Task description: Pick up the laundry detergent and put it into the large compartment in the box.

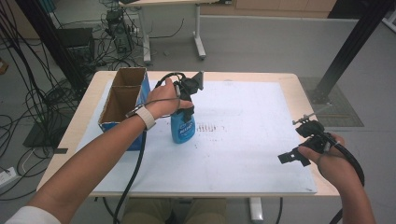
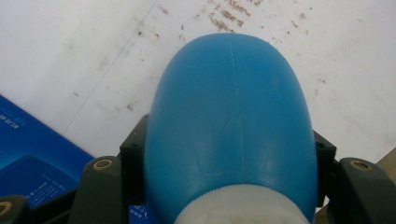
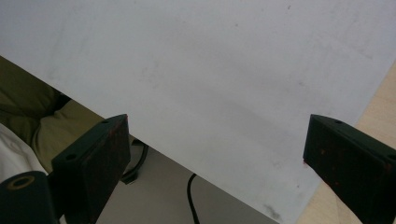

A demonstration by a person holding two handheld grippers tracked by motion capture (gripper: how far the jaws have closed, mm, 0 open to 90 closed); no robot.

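On the one white-topped wooden table (image 1: 261, 154) stand one blue plastic bottle (image 1: 183, 127) and one open blue cardboard box (image 1: 122, 100), with two black handheld grippers.

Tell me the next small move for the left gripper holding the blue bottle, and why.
Probably lift it straight up a little. The left gripper is already shut on the blue bottle, which stands upright on the white mat beside the open cardboard box. Raising it first should let it clear the box wall, if the box is where it goes. The right gripper waits open, well aside.
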